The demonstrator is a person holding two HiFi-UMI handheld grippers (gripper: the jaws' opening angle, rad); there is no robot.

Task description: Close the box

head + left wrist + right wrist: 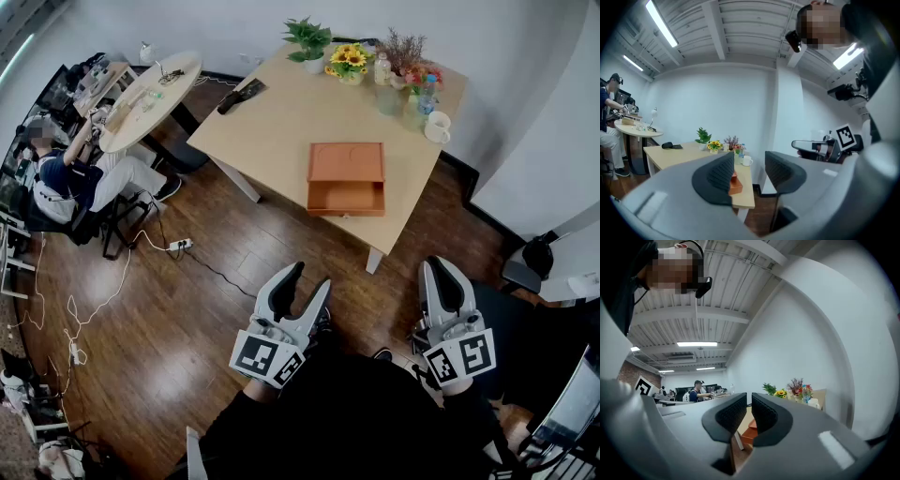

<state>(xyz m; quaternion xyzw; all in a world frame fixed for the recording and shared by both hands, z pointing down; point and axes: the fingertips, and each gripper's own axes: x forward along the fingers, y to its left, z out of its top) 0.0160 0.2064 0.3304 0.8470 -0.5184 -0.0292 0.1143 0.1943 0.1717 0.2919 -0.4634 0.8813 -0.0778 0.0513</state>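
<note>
**Ana:** Where was the box (346, 178)?

**Ben:** It sat on the pale wooden desk (272, 131), near the front edge; it was orange; it lay open, with its flat lid folded back toward the flowers.

**Ana:** Were the grippers touching it?

**Ben:** No; both were well apart from it, low down over the brown wooden floor (187, 309), close to the person's body.

**Ana:** How was the left gripper (310, 277)?

**Ben:** Its jaws stood wide; nothing was between them; in the left gripper view a bit of the orange box (735, 183) showed far off behind the gap.

**Ana:** And the right gripper (439, 265)?

**Ben:** Its jaws were narrow, almost together; only a thin slit was left; it held nothing; in the right gripper view the box (749, 427) peeked out low behind them.

**Ana:** What else was on the desk?

**Ben:** At the far end stood a green plant (309, 39), yellow sunflowers (349, 61) and a white cup (437, 127); they were well apart from the box.

**Ana:** Was anybody else there?

**Ben:** A person (70, 183) sat at a round table (155, 94) off to the left, far from the desk.
</note>
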